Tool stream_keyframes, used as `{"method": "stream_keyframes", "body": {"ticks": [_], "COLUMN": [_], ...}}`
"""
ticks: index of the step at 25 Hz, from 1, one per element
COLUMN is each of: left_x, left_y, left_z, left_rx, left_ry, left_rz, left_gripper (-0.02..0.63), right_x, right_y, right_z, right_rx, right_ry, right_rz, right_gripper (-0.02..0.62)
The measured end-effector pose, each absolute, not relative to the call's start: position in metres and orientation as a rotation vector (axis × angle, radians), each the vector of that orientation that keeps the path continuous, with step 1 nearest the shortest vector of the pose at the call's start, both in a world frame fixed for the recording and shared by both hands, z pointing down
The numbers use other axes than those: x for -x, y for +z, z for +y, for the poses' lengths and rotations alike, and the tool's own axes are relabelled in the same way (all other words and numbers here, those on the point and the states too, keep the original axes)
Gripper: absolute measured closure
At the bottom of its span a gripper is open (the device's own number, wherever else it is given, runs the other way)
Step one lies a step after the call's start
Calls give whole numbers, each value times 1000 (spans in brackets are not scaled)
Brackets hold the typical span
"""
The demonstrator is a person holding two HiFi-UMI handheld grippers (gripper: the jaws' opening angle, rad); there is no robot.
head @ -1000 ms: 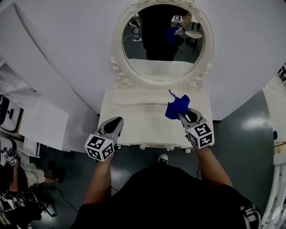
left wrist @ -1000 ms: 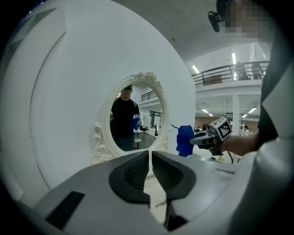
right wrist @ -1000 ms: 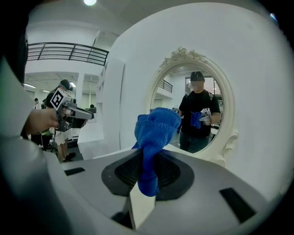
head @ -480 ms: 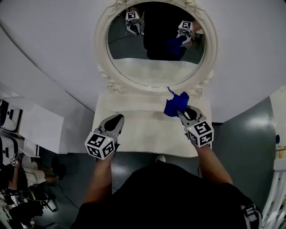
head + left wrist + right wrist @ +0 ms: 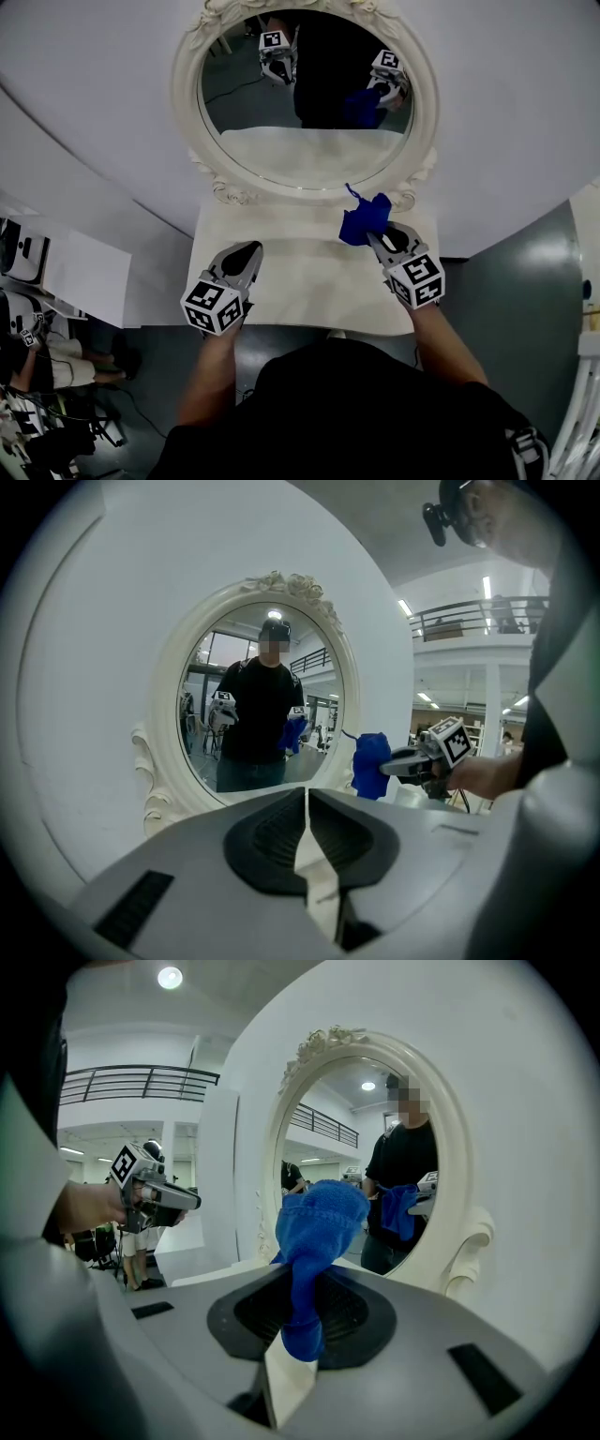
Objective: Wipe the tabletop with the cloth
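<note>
Holding the blue cloth (image 5: 317,1222) pinched between its two jaws, the right gripper (image 5: 377,241) hangs over the right rear part of the white tabletop (image 5: 300,277). It is close to the foot of the oval mirror (image 5: 305,94). The cloth is bunched. One short end hangs down out of the jaws on the camera side, and the larger part stands up and forward from the tips toward the mirror's carved white frame (image 5: 225,192). In the left gripper view the cloth shows as a blue lump in front of the right gripper, level with the lower rim of the frame. Whether its lower edge touches the tabletop cannot be told.

The left gripper (image 5: 246,253) is over the left front part of the tabletop, well apart from the cloth. Its jaws are pressed together along a thin line with nothing between them. Both grippers point toward the mirror, side by side, with bare tabletop between them.

The person's forearms (image 5: 211,384) reach in from the bottom of the head view. The glass reflects a standing figure in dark clothes with a gripper in each hand and the blue cloth at one of them. A dark grey floor (image 5: 506,300) shows to the right of the table, beside the white wall (image 5: 94,112).
</note>
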State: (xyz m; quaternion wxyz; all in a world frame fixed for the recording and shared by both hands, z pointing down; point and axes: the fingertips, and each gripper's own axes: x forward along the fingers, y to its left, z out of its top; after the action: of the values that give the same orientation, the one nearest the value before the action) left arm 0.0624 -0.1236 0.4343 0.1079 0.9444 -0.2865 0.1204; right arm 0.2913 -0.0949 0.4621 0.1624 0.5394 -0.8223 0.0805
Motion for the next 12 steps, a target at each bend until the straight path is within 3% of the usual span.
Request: {"method": "stream_keyframes", "body": {"ticks": [12], "left_x": [-70], "left_y": [436], "left_z": [-112], "left_rx": [-2811], "left_ry": [341], "left_rz": [-738], "left_gripper": [586], "right_x": [-293], "right_y": [459], "right_z": [-71], "right_rx": [-1601], "right_ry": [232], "right_rz": [-2300], "right_gripper": [540]}}
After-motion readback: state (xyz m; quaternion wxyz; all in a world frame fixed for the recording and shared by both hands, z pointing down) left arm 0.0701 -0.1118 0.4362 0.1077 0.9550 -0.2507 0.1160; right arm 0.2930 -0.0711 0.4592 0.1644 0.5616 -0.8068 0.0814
